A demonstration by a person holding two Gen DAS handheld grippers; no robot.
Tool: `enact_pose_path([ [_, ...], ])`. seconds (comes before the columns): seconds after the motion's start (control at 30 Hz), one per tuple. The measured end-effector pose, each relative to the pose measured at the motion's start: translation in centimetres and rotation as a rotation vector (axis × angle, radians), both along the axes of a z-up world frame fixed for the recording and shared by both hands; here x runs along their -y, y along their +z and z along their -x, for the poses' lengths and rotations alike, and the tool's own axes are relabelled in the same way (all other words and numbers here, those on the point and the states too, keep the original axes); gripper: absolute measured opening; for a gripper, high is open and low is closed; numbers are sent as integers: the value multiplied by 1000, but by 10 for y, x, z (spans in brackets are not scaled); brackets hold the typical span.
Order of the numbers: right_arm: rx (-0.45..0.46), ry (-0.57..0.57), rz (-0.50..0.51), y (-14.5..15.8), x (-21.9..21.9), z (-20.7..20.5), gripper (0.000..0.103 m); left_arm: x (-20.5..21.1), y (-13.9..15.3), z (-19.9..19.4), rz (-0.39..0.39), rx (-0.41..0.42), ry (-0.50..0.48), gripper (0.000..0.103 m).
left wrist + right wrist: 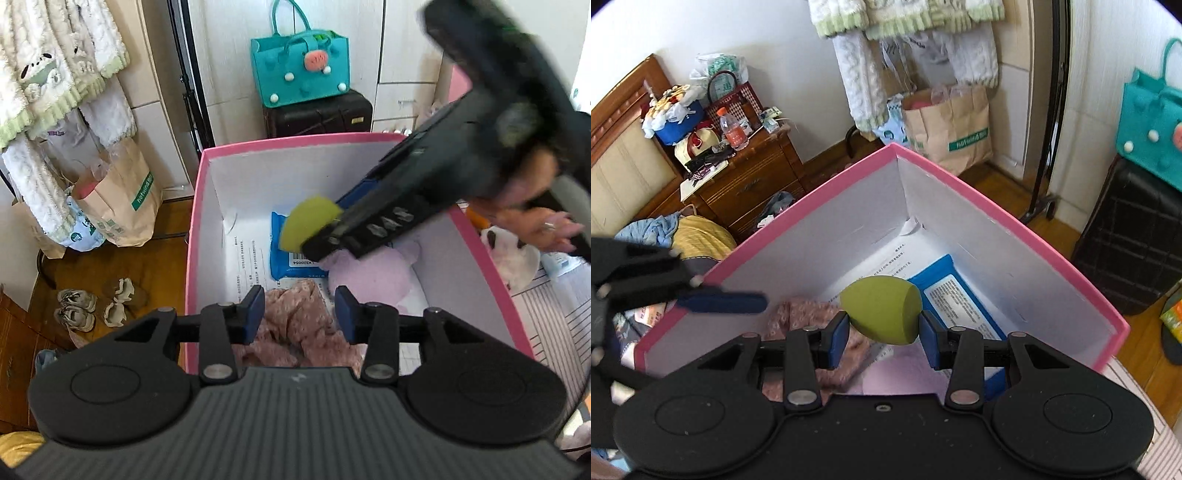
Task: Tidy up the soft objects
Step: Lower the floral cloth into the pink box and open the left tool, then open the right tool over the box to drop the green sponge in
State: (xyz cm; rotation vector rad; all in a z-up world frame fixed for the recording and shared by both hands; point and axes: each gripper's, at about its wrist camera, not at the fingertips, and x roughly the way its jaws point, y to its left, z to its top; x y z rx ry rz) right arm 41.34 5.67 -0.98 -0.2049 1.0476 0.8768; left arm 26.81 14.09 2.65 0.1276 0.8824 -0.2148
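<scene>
Clamping green sponge (882, 310) mid-frame over pink box (997, 206): right gripper (882, 334). Left gripper (300, 314) fingers apart above pink cloth (295, 321). Left view alone shows lilac plush (373, 273). Paper bag (955, 125) lettering unreadable.

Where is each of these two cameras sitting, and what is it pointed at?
Left wrist view: rides the left gripper, angled down into the pink box; open jaws above pink floral cloth; a hand shows.
Right wrist view: rides the right gripper, looking into the box's far corner; jaws grip a green makeup sponge.
Shared: box, sponge, cloth, blue wipes pack, and each other's gripper.
</scene>
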Motion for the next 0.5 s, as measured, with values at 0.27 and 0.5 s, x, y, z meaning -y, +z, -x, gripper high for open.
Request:
enact_pose_path([
  [0.27,-38,21,-45,3,-19,-2,52,-8,5,17,26,14,29,42],
  [0.5,3,-1,-52,27,5,24,55,-15,9,20,64,-9,62,52],
])
